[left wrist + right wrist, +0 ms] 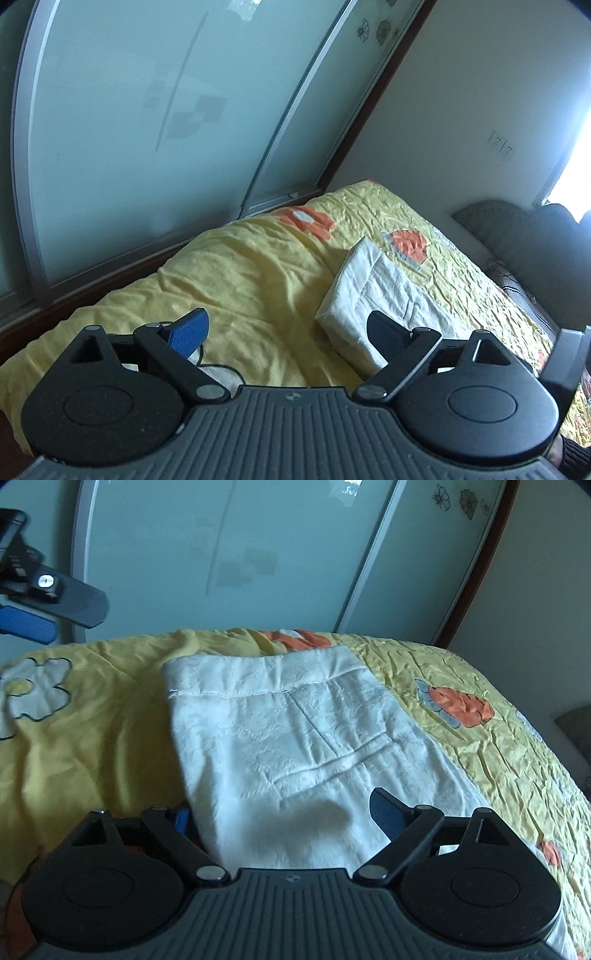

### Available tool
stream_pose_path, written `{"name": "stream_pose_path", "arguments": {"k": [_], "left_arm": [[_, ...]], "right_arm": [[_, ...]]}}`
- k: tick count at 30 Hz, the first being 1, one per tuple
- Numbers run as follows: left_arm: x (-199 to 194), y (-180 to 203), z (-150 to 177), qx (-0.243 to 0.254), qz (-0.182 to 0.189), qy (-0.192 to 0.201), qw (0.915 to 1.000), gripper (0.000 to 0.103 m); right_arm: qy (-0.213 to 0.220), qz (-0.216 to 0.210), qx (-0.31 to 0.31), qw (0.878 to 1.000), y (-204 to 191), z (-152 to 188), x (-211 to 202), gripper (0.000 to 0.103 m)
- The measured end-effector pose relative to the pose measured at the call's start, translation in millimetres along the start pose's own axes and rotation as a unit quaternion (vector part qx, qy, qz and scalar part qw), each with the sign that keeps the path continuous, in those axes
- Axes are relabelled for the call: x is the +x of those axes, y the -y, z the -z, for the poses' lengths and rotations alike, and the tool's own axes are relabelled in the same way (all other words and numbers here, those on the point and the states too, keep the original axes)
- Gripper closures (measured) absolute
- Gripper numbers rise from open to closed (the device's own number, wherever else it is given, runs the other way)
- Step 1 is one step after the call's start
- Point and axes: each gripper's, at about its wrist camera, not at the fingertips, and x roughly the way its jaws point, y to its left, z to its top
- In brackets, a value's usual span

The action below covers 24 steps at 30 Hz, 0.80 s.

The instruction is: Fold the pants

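Right wrist view, folded pants (295, 738) lengthwise away, waistband far

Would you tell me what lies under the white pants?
The white pants lie on a yellow bedspread with orange flower patches; whatever is beneath the pants themselves is covered.

- Overall: dim, cool bluish daylight in both views; colours muted.
- Light source: blown-out white window (570, 173), right of the left gripper (288, 332); glare washes the frame edge there.
- Shadow: soft grey patch on the folded white textured pants (295, 731), just ahead of the right gripper (284, 818).
- Reflections: faint pale patches on the frosted sliding glass panels (221, 554) beyond.
- Distortion: strong fisheye bowing of panel frames; dark vignette at the corners.
- Focus: near gripper parts slightly soft.
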Motion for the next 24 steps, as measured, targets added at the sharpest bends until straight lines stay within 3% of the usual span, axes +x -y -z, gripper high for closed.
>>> {"name": "stream_pose_path", "arguments": {"k": [3,4,5,7,8,11,15,21,23,24], "left_arm": [[2.4,-3.5,0.0,-0.007,-0.008,-0.009,0.9999,0.01],[1.9,-5.1,-0.6,-0.012,-0.007,-0.01,0.9999,0.01],[0.7,-6.7,-1.4,-0.018,-0.003,-0.01,0.9998,0.01],[0.2,-9.2,-4.9,-0.037,0.013,-0.014,0.9991,0.01],[1.0,-10.2,-7.2,-0.049,0.024,-0.016,0.9984,0.01],[10.0,-10.4,-15.2,-0.094,0.066,-0.029,0.993,0.01],[35.2,0.3,-23.5,-0.145,0.141,-0.059,0.9775,0.006],[87.0,33.2,-24.7,-0.134,0.145,-0.091,0.9761,0.008],[105.5,38.5,-21.8,-0.117,0.102,-0.111,0.9817,0.034],[114.8,39.0,-19.9,-0.111,0.089,-0.125,0.9819,0.059]], "right_arm": [[0.008,0.014,-0.011,1.0,-7.1,-9.7,6.6,0.012],[0.011,0.014,-0.015,1.0,-8.4,-11.4,5.8,0.028],[0.011,0.001,-0.014,1.0,-8.2,-11.9,3.8,0.055],[0.011,-0.043,0.003,0.999,-6.0,-10.9,-2.9,0.082],[0.018,-0.045,-0.004,0.999,-8.2,-10.3,-6.2,0.088],[0.031,-0.04,0.009,0.999,-7.1,-10.8,-12.0,0.091],[0.04,-0.052,0.054,0.996,4.7,-10.9,-17.6,0.092],[0.035,-0.066,0.08,0.994,8.1,-9.3,-13.9,0.092],[0.035,-0.074,0.094,0.992,11.7,-7.4,-12.1,0.091],[0.032,-0.081,0.106,0.991,14.8,-6.7,-11.3,0.09]]}}
